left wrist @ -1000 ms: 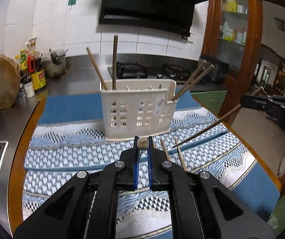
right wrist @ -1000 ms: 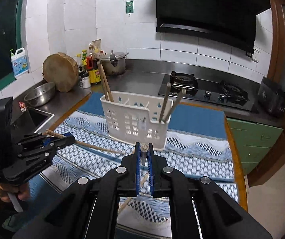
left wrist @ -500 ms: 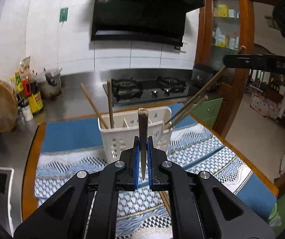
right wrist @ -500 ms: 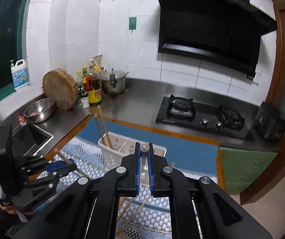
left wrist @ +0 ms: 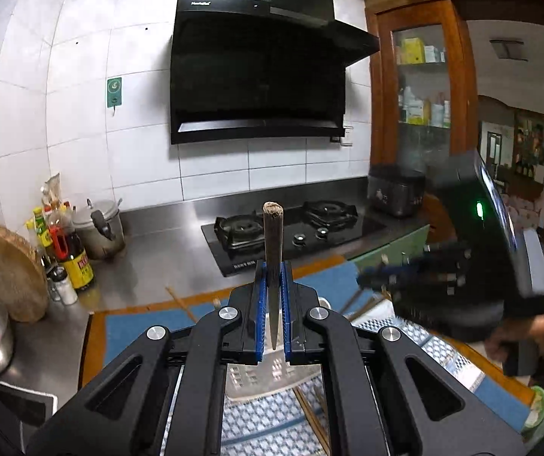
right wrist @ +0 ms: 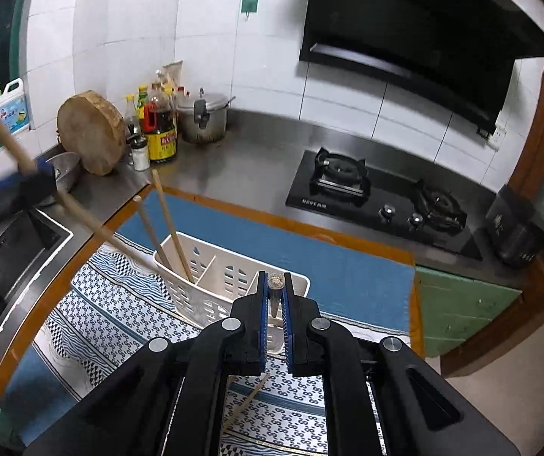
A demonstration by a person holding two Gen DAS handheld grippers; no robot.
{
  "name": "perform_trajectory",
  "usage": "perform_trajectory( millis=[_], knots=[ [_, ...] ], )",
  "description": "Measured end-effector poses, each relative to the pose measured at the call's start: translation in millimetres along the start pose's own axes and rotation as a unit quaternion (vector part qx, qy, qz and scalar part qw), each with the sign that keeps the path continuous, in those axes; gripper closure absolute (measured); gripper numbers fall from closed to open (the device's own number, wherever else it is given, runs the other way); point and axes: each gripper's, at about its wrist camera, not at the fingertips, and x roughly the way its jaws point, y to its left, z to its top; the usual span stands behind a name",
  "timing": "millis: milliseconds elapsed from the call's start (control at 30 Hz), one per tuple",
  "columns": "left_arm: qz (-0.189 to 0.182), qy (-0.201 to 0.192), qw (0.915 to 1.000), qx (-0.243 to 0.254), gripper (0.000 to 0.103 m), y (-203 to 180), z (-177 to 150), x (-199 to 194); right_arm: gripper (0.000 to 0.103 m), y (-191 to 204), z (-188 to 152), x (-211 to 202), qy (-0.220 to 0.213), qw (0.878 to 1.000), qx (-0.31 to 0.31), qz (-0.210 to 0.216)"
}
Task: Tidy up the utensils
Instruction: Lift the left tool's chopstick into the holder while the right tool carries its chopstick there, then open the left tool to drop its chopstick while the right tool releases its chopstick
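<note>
2 grippers: each is clamped tight on 1 wooden chopstick, lifted above the patterned cloth.
Left gripper (left wrist: 273, 311): its blue pads pinch the left chopstick (left wrist: 272, 243), whose blunt end stands upright past the jaws.
Right gripper (right wrist: 275, 315): closed on the right chopstick (right wrist: 275, 285); only the blunt tip shows, just over the caddy's near rim.
Loose chopstick (right wrist: 247, 402): lies on the cloth (right wrist: 120, 304) below the right gripper, likely next to collect.
Caddy (right wrist: 211, 277): white, slotted, on the tabletop; 2 chopsticks (right wrist: 165, 224) lean in its left compartment.
Step in hand: probably carrying both sticks to the caddy.
Doing it well: tip each stick point-down over an open compartment, keep the 2 grippers apart, release only once the tip is inside.
Beyond: hob (right wrist: 378, 193) and hood.
</note>
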Motion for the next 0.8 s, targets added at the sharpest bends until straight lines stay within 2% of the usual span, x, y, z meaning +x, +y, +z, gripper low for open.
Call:
perform_trajectory(
  millis=[267,533,800],
  knots=[
    [0.031,0.028,0.9991,-0.002,0.097,7.9,1.7,47.2,0.096,-5.9,-4.3,20.3,0.009,1.000,-0.002,0.001],
    [0.045,0.058,0.9973,-0.005,0.097,16.4,-9.6,72.2,0.095,-10.4,-6.4,28.8,0.008,1.000,0.003,0.002],
    [0.045,0.070,0.9965,-0.011,0.094,18.3,-19.7,80.4,0.077,-12.4,-9.8,13.4,-0.016,1.000,0.005,0.000]
  ],
)
